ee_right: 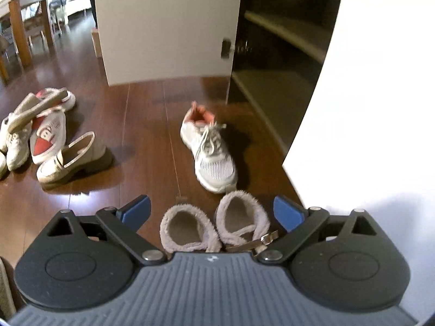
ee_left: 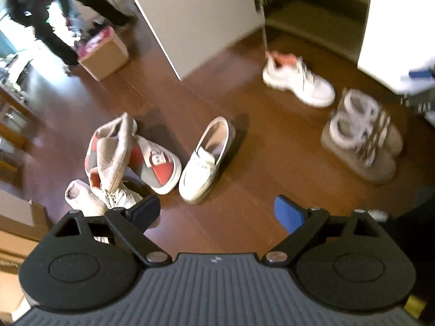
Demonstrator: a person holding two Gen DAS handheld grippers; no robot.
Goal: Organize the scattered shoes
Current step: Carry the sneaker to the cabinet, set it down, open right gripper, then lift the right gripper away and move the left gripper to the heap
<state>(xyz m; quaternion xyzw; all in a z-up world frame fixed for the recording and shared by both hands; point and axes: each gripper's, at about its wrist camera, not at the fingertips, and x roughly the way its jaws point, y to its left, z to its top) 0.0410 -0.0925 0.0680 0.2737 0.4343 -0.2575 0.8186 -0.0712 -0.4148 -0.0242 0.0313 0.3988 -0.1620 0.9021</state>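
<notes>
Left gripper (ee_left: 217,213) is seen released, jaws spread wide, nothing between the blue pads, only bare wood floor (ee_left: 239,163) below. Right gripper (ee_right: 212,212) is likewise released, jaws wide apart, no grasp; the pair of fur-lined boots (ee_right: 214,225) shows between its fingers on the floor beneath, not pressed by either pad.

From the left wrist view: a white loafer (ee_left: 206,160) is found at 12 o'clock of the gripper, upright. A heap of shoes lies at 10 o'clock, just beside it: a red-and-white sneaker (ee_left: 159,165), tan slippers (ee_left: 114,146) tilted over it, a pale mesh sneaker (ee_left: 119,198) nearest the left finger. A white sneaker with pink lining (ee_left: 299,81) is seen at 1 o'clock, near the open cabinet (ee_left: 312,13) (shelves dark, contents cannot be told). The boots (ee_left: 361,138) stand side by side at 2 o'clock, touching each other.

A cardboard box (ee_left: 104,54) and a person in dark clothing (ee_left: 49,8) are seen at 10 o'clock, far off and blurred.
</notes>
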